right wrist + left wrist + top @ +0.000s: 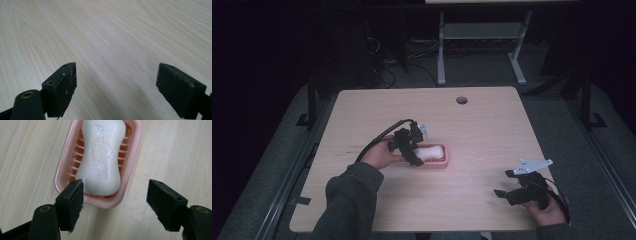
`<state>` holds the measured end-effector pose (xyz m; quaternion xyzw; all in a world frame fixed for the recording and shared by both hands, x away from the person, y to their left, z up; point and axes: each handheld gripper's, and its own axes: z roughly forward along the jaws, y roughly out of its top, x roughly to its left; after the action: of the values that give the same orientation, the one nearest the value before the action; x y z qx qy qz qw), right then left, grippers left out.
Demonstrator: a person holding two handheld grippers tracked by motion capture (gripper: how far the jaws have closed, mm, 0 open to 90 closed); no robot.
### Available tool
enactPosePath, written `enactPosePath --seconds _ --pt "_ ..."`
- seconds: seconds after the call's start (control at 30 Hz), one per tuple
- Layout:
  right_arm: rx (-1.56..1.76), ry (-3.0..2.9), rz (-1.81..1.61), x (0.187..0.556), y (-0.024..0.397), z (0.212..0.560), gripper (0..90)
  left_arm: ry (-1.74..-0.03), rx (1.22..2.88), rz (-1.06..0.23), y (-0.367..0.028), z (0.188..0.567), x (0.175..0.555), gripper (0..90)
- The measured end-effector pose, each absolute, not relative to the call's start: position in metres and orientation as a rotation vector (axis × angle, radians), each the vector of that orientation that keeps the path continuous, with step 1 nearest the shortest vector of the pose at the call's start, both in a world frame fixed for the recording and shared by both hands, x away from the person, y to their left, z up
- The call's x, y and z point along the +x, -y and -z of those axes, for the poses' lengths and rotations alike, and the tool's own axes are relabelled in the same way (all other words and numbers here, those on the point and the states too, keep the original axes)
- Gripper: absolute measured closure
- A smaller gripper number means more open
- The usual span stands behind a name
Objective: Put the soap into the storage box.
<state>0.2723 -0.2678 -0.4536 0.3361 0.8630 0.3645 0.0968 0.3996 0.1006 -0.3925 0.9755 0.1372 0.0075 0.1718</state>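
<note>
White soap bar point(101, 160), waisted and embossed, lying lengthwise in the pink soap dish point(133, 157), flat on the slotted floor and not lifted. Dish resting near the middle of the wooden table point(482, 125), nothing else close by. Left gripper point(115, 202) hovering just over the near end of the dish, jaws spread wide, one pad over the dish's near corner, the other out over bare wood; nothing pinched. Judged from that: soap seated in its dish, placement apparently done, only drawing the tool clear remaining, or, if a pickup is intended, closing on the bar not yet begun. Right gripper point(116, 87) well apart near the table's right front corner, jaws likewise spread, empty, idle over bare wood.
</note>
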Motion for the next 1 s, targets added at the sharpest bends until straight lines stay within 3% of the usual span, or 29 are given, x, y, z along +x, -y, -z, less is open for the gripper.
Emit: enactPosePath --seconds 1.0 --pt "1.003 -2.540 -1.069 0.273 0.263 0.452 14.3 -0.407 2.707 -0.040 -0.130 0.394 0.369 27.4"
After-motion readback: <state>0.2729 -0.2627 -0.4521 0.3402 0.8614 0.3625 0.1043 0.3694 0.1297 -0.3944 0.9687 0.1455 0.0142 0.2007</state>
